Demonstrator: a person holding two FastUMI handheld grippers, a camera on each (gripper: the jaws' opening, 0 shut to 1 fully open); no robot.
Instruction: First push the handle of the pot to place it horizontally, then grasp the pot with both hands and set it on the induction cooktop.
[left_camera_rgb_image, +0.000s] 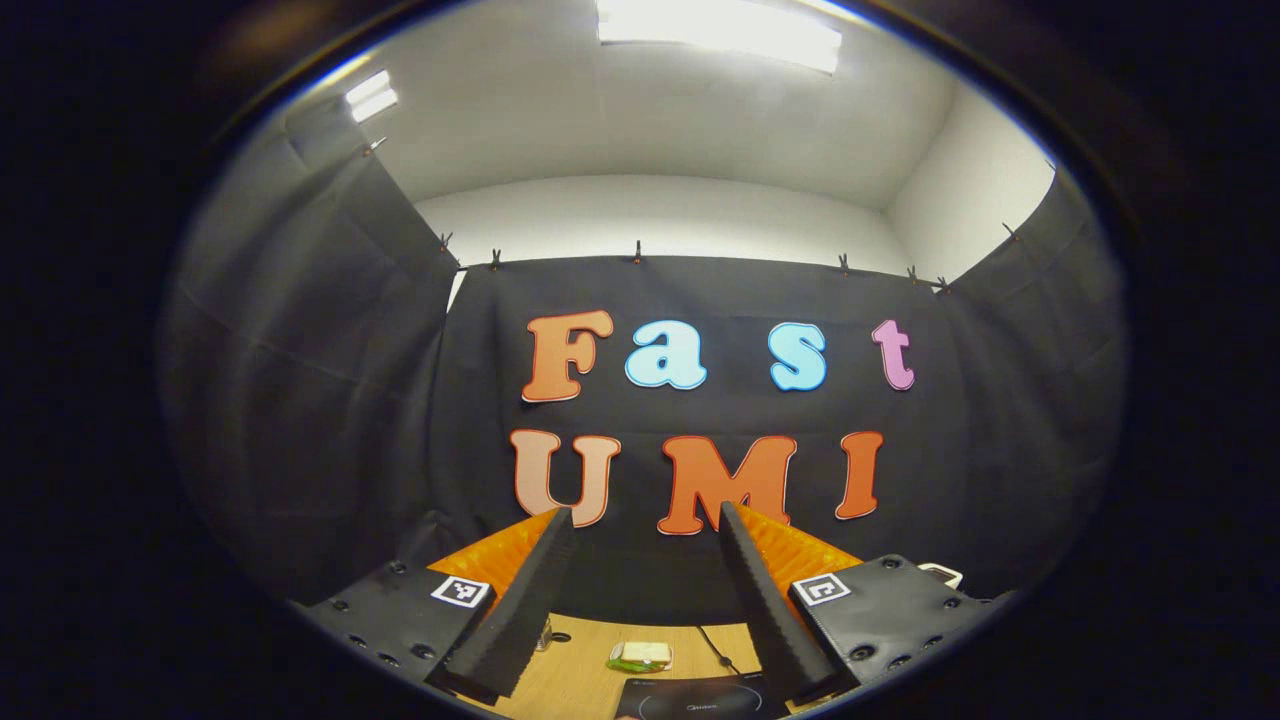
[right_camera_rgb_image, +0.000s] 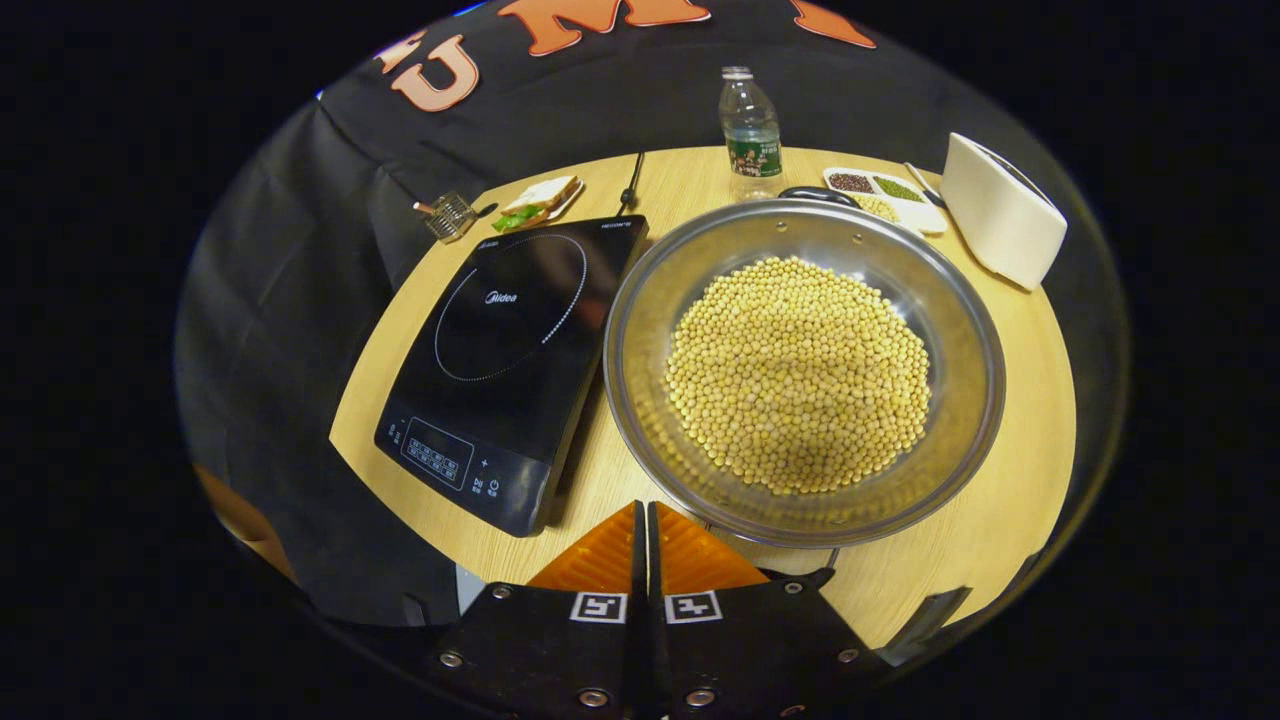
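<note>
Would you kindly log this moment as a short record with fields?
pot: steel pot of soybeans on the table, beside the cooktop
cooktop: black induction cooktop, nothing on it
left gripper: open, raised, facing the booth wall
right gripper: shut, empty, near the pot's front rim
behind pot: water bottle, toaster

tongs (right_camera_rgb_image: 645, 520) closed, empty | pot (right_camera_rgb_image: 805, 370) beside induction cooktop (right_camera_rgb_image: 510, 360)

On the worktop (right_camera_rgb_image: 1010, 500), the induction cooktop (right_camera_rgb_image: 510, 360) lies left of the pot (right_camera_rgb_image: 800, 370), just beside it, with beans (right_camera_rgb_image: 800, 390) in the pot. Far behind stand a bottle (right_camera_rgb_image: 750, 125), a divided dish (right_camera_rgb_image: 885, 190) and, far right, a toaster (right_camera_rgb_image: 1000, 210); a sandwich plate (right_camera_rgb_image: 540, 200) lies far left.
</note>
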